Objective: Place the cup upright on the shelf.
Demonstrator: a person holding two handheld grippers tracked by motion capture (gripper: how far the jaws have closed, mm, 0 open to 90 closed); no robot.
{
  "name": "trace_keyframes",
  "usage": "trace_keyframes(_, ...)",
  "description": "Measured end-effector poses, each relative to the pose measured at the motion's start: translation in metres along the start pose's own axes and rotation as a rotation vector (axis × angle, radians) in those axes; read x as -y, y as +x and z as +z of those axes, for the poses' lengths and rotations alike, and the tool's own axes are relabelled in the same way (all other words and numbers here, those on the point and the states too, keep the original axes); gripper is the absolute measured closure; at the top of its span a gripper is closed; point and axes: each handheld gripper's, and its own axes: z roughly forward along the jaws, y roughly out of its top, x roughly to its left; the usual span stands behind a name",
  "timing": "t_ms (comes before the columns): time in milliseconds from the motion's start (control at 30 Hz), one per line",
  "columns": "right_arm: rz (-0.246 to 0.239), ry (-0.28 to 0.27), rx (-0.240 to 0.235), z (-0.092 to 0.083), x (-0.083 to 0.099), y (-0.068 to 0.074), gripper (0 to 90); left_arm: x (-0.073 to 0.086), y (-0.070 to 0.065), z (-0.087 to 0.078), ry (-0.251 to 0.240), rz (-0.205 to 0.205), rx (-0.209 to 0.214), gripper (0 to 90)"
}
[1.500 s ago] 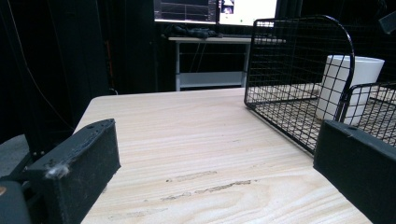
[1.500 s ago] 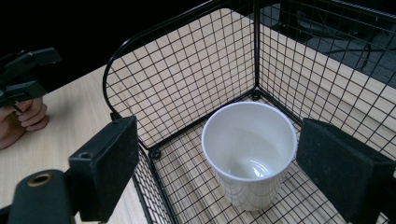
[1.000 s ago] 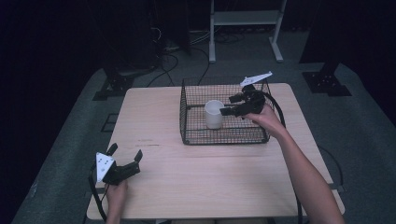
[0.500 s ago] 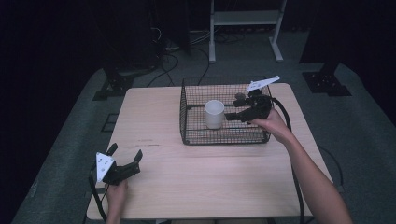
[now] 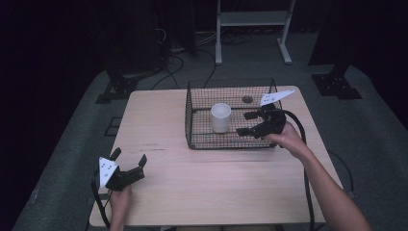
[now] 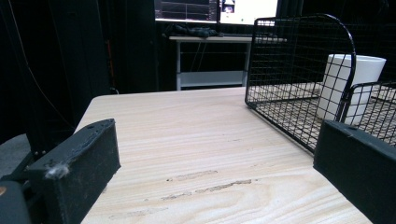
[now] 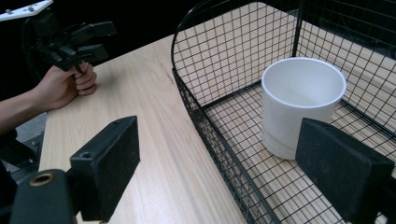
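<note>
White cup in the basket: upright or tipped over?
Upright. The white cup stands on its base on the floor of the wire basket, open mouth up; the right gripper view shows its round rim on top.

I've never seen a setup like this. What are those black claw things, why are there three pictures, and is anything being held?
There is no robot here: a person sits at a wooden table and holds a hand-operated two-jaw gripper in each hand. The high view looks down from above. Each of the other two pictures comes from a camera riding on one gripper, looking out between its two black jaws.

On the table stands a black wire basket with a white cup upright inside it.

The left gripper rests near the table's front corner, jaws open, holding nothing. The right gripper is at the basket's right side, pointing toward the cup; its jaws are open and apart from the cup, so nothing is held.
</note>
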Motion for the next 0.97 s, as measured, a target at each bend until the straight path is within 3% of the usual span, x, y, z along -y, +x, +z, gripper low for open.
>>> trace_keyframes(467,-0.011,-0.005,-0.016,-0.008,0.029,0.016,13.1,0.000,0.000,0.000,0.000,0.003,0.000,0.0)
trace_keyframes(967,-0.015,-0.007,0.006,-0.007,0.065,0.036,13.0,0.000,0.000,0.000,0.001,0.002,-0.002,0.0)
